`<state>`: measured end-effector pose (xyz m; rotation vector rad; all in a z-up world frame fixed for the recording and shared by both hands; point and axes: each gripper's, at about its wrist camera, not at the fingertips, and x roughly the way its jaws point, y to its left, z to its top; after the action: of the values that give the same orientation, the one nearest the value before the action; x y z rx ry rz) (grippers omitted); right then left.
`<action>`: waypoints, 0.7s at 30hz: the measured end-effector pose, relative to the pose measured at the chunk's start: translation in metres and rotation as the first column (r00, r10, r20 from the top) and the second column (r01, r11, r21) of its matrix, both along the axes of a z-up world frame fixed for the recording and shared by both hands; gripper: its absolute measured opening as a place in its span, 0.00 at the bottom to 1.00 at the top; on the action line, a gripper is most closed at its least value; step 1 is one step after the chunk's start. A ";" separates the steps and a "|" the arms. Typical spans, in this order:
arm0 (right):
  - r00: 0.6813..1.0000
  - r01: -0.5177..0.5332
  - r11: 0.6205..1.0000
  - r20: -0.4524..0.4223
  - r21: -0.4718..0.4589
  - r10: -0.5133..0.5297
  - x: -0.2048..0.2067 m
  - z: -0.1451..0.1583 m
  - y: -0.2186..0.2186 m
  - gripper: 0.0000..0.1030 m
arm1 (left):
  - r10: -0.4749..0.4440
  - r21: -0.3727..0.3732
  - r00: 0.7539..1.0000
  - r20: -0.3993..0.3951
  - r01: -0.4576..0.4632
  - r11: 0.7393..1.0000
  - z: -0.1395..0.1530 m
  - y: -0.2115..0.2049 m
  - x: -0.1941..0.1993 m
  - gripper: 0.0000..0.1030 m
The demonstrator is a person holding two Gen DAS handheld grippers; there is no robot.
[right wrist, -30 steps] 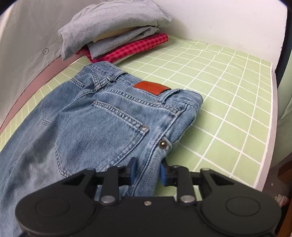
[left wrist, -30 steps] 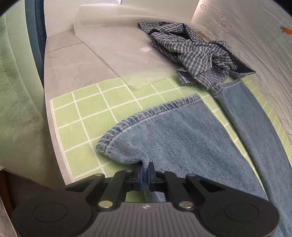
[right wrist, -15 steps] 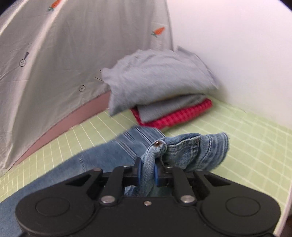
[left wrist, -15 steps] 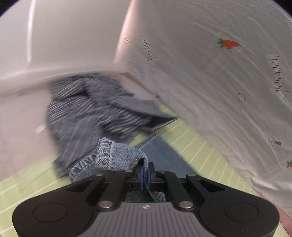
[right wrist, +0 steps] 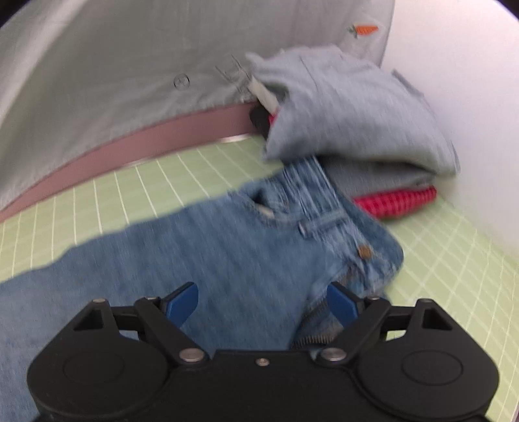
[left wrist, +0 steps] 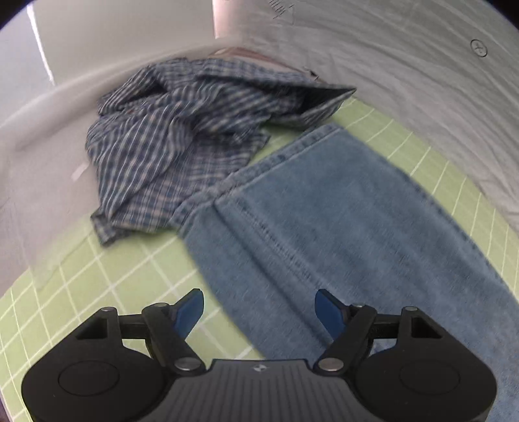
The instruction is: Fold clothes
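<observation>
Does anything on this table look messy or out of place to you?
Yes: the blue checked shirt lies crumpled in a heap at the far end of the green grid mat, touching the jeans at their hem. By contrast, the other clothes sit in a neat folded stack by the waistband.

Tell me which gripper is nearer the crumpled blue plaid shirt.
Left. The left gripper hovers over the jeans' leg hems just short of the crumpled blue plaid shirt; the right gripper is at the waistband, shirt unseen.

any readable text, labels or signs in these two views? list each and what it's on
No readable words.
White sheet: arrow print cut off at the top edge, illegible; circled cross symbol.
Same sheet, right view: circled cross, orange carrot print, blurred lettering, unreadable.
Jeans: no label showing.
</observation>
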<state>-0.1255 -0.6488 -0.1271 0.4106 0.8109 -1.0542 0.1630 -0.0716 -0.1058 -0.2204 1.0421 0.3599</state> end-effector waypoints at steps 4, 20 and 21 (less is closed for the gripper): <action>0.991 0.096 0.984 0.072 0.151 -0.108 -0.022 -0.017 0.003 0.91 | 0.032 -0.072 0.999 0.004 -0.032 0.997 -0.012 0.010 -0.007 0.74; 0.993 -0.004 0.988 0.118 0.157 -0.014 -0.001 -0.020 0.023 0.15 | -0.120 -0.061 0.990 0.068 0.124 0.990 -0.009 -0.024 -0.015 0.09; 0.994 -0.037 0.990 0.111 0.136 0.022 -0.006 -0.018 0.025 0.13 | -0.130 -0.057 0.989 0.071 0.134 0.989 -0.009 -0.025 -0.017 0.09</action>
<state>-0.1315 -0.6241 -0.1454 0.5678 0.7917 -0.9427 0.1460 -0.0968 -0.1148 -0.2157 0.9970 0.1998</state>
